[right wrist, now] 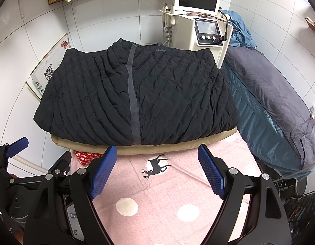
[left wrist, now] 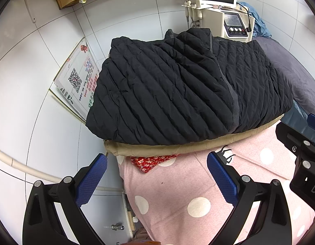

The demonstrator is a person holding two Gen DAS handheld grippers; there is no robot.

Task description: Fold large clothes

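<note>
The black puffy coat (right wrist: pixel 137 94) lies flat in a neat, thick rectangle on top of a tan folded cloth (right wrist: pixel 149 148), at the far end of the pink spotted blanket (right wrist: pixel 153 210). We think it sits there because that is the pile for finished clothes, with a small red flowered cloth (left wrist: pixel 151 162) peeking out from under the tan one. The gray zipper strip (right wrist: pixel 134 102) runs straight down the middle of the coat, so the two sides look even.

Our left tongs (left wrist: pixel 156 176) are wide apart and hold nothing. Our right tongs (right wrist: pixel 157 171) are wide apart too, and empty. Both hover over the pink blanket, near the coat's front edge but not touching it. We guess we keep them apart so they are ready to grab the next thing.

A white machine (right wrist: pixel 198 34) with a screen stands behind the pile, and a blue-gray cushion (right wrist: pixel 275 106) lies to the right.

The fold looks done to us.
</note>
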